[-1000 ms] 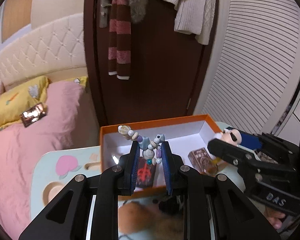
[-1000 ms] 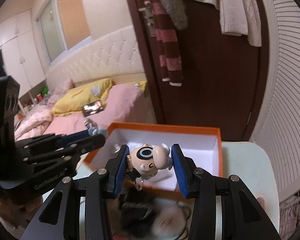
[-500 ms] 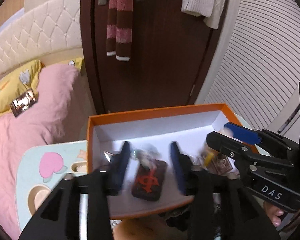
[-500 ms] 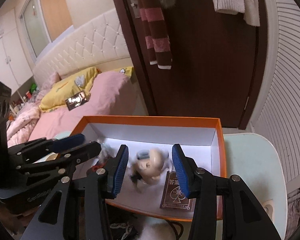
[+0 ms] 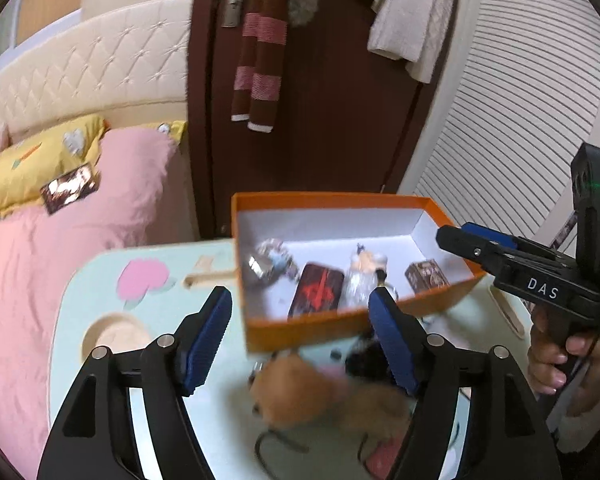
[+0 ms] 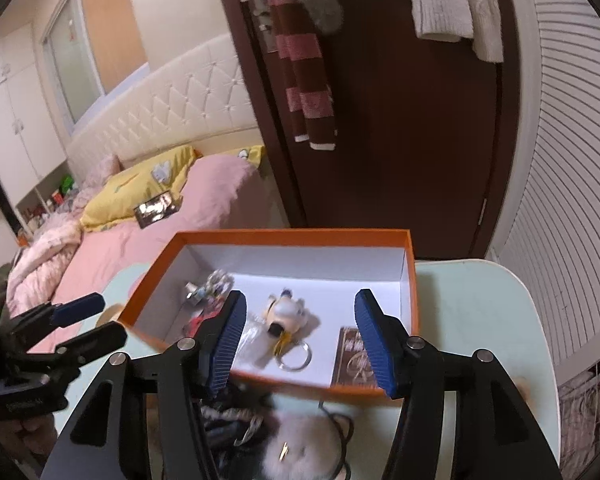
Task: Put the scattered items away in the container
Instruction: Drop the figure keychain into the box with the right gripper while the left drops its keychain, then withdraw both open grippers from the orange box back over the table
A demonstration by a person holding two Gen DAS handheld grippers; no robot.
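A: How do the jaws stand?
B: Both wide and holding nothing. The left gripper (image 5: 300,332) hangs over the near rim of the orange box (image 5: 380,202); the right gripper (image 6: 300,338) hangs over the same box (image 6: 292,237)

A: What lies inside?
B: A beaded charm (image 5: 270,262), a dark red case (image 5: 317,294), the doll keychain (image 6: 285,314) with its ring, and a brown card deck (image 5: 425,276)

A: And outside the box?
B: A tan fluffy toy (image 5: 324,392) and a dark tangle (image 6: 232,420) lie on the pale green table (image 5: 100,288), just in front of the box
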